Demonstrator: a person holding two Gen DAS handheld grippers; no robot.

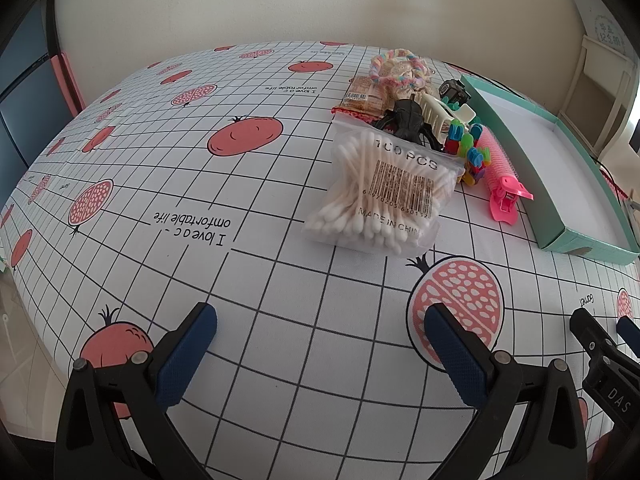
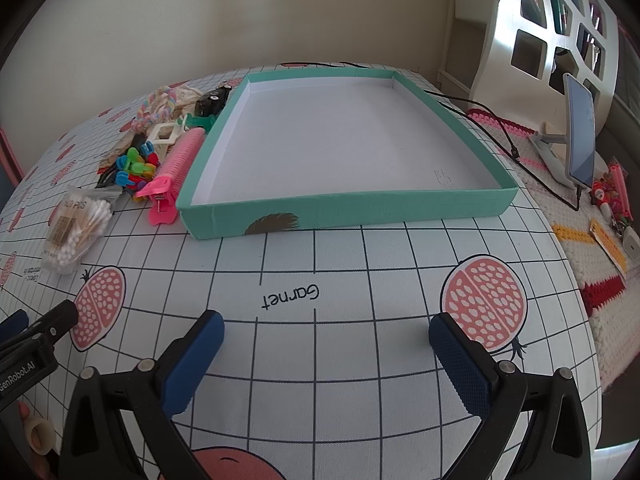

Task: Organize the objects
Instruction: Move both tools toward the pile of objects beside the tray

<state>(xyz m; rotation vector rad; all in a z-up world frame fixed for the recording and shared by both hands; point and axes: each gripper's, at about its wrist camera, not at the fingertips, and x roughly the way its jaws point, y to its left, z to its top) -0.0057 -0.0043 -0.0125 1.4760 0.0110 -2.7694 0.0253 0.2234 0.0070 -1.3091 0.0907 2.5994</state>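
Left wrist view: the left gripper (image 1: 320,344) hovers low over the counter (image 1: 160,168), its blue-padded fingers (image 1: 188,356) spread wide and holding nothing. Straight ahead lies a clear bag of cotton swabs (image 1: 380,192), its long axis running away from the camera and leaning slightly right, swab tips bunched at the near end. Behind it sits a heap: a black claw clip (image 1: 404,120), a cream claw clip (image 1: 434,110), a snack packet (image 1: 362,98), a pastel braided hair tie (image 1: 400,66), small coloured clips (image 1: 468,148) and a pink roller clip (image 1: 502,178). The roller clip lies lengthwise along the left wall of the teal tray (image 1: 516,148), clip end nearest.

Right wrist view: the right gripper (image 2: 326,340) also has its fingers (image 2: 196,360) wide apart and empty, above the word "Garnet". The teal tray (image 2: 344,210) lies ahead, its long axis running away, white floor bare. The heap sits just beside its left wall. A phone on a stand (image 2: 580,136) stands off to the right.
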